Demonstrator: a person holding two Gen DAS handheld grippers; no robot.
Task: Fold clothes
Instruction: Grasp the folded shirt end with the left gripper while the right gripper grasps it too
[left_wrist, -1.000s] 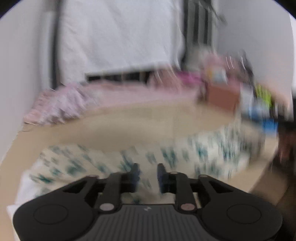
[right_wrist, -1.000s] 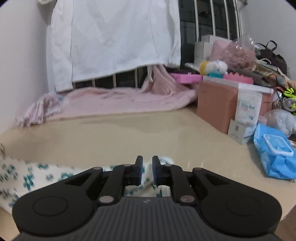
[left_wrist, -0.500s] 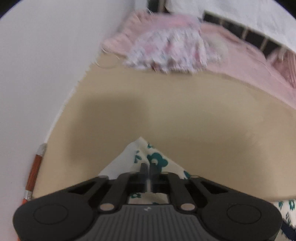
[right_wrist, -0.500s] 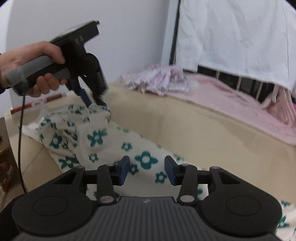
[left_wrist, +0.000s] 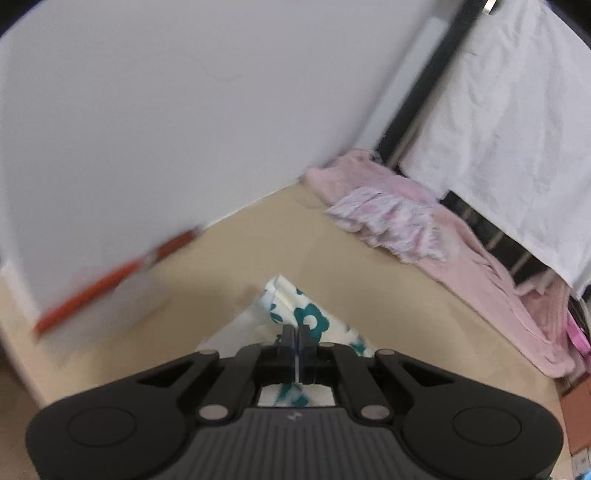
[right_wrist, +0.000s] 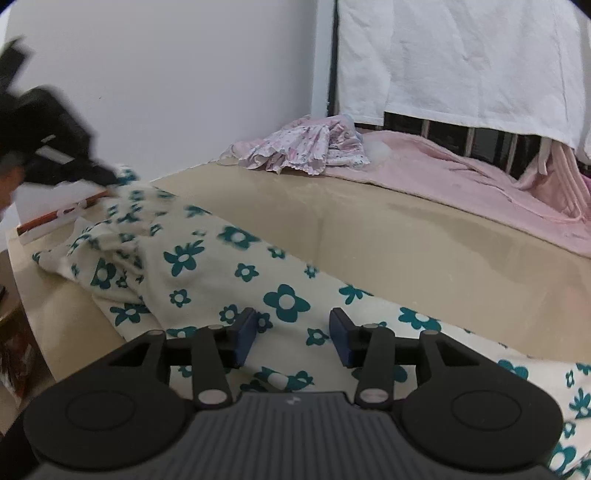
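The left tool (left_wrist: 297, 338) is clamped on a raised corner of the cream garment with teal flowers (right_wrist: 207, 280), its jaws pressed together on the fabric. The right tool (right_wrist: 291, 334) hovers over the garment's middle with its jaws apart, having just been opening; fabric lies beneath them, not gripped. The garment stretches across the beige tabletop (right_wrist: 424, 236). Ahead of both tools a pink blanket (right_wrist: 461, 177) and a floral pink cloth (right_wrist: 299, 147) lie at the tabletop's far edge.

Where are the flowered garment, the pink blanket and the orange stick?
flowered garment (right_wrist: 207, 280), right wrist view, its spread middle.
pink blanket (right_wrist: 461, 177), right wrist view, its flat top.
orange stick (left_wrist: 110, 280), left wrist view, its blurred shaft by the wall.
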